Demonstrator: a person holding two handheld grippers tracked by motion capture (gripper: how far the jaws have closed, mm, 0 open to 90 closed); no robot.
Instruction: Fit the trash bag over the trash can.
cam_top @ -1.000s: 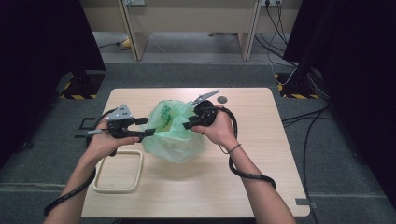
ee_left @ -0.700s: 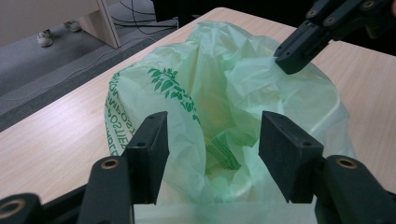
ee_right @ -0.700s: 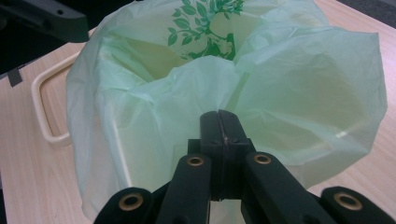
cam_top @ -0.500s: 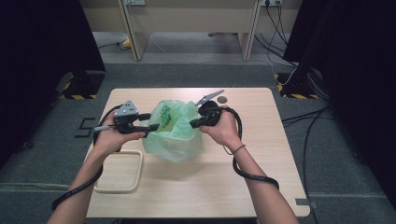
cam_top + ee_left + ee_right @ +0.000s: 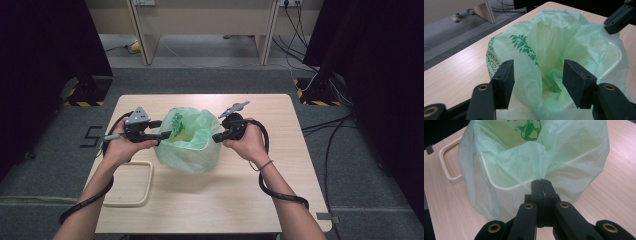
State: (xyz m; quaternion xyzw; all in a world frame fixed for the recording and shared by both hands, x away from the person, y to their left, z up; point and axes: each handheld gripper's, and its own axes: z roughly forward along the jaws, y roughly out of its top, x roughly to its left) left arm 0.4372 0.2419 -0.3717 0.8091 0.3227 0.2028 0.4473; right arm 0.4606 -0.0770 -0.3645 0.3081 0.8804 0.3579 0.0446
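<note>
While pinched by the right tool (image 5: 541,185), crinkled translucent green bag (image 5: 564,152); left tool (image 5: 537,75) spread.

Pale wood-grain rectangular tabletop (image 5: 280,165) sits on a grey carpeted floor (image 5: 350,165), a white "5" (image 5: 90,136) marked at its left. Beyond stands a beige wooden desk (image 5: 200,15), black cables (image 5: 300,20) trailing beside it. Dark curtains, probably, flank both sides; yellow-black striped hazard tape (image 5: 82,103) edges their bases.
</note>
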